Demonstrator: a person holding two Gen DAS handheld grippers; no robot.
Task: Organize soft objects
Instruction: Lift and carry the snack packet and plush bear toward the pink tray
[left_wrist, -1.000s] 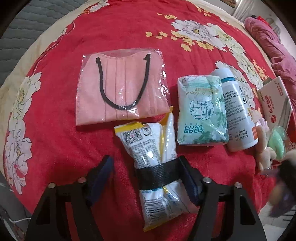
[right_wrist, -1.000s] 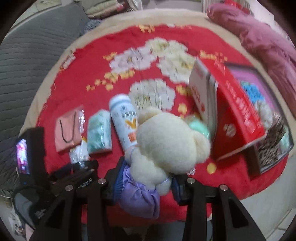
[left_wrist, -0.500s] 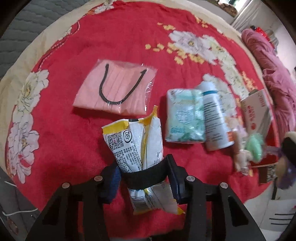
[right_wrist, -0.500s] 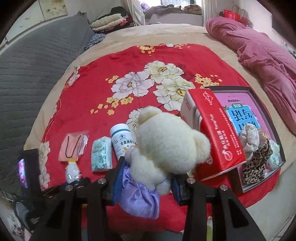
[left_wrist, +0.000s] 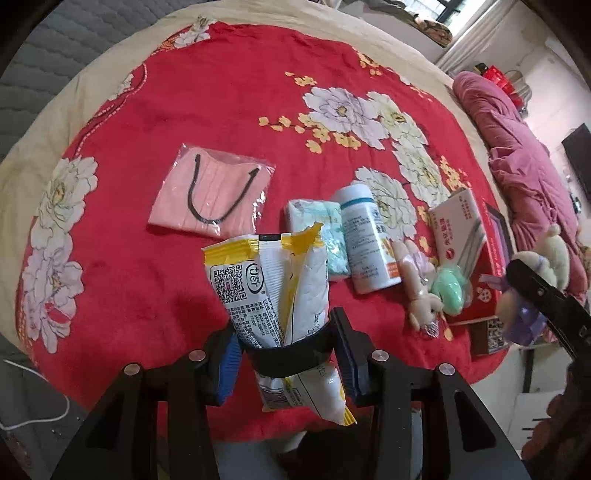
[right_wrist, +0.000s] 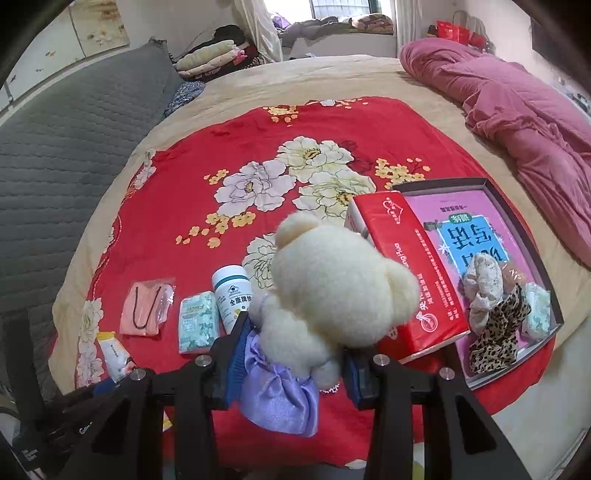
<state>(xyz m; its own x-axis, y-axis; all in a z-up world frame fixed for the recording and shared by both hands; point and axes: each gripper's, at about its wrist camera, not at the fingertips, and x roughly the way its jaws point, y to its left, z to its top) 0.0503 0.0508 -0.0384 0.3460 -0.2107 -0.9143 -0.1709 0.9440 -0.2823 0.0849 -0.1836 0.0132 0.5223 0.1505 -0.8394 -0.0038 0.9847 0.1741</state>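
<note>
My left gripper (left_wrist: 286, 354) is shut on a white and yellow packet (left_wrist: 273, 291) and holds it above the red floral blanket (left_wrist: 229, 110). My right gripper (right_wrist: 291, 363) is shut on a cream teddy bear (right_wrist: 340, 284) in a purple dress, lifted over the blanket. A pink mask in clear wrap (left_wrist: 212, 195), a green tissue pack (left_wrist: 321, 236), a white bottle (left_wrist: 369, 240), a small beige plush (left_wrist: 419, 295) and a green soft item (left_wrist: 448, 291) lie on the blanket. An open box (right_wrist: 491, 266) holds lace and leopard cloth pieces.
A red and white carton (right_wrist: 410, 280) leans on the box's left side. A pink quilt (right_wrist: 517, 122) lies at the right. A grey quilted mattress (right_wrist: 62, 147) borders the left. The bed's near edge is just below the grippers.
My left gripper shut on the packet and lifted it off the blanket. My right gripper rose and pulled back with the bear, so more of the bed shows.
</note>
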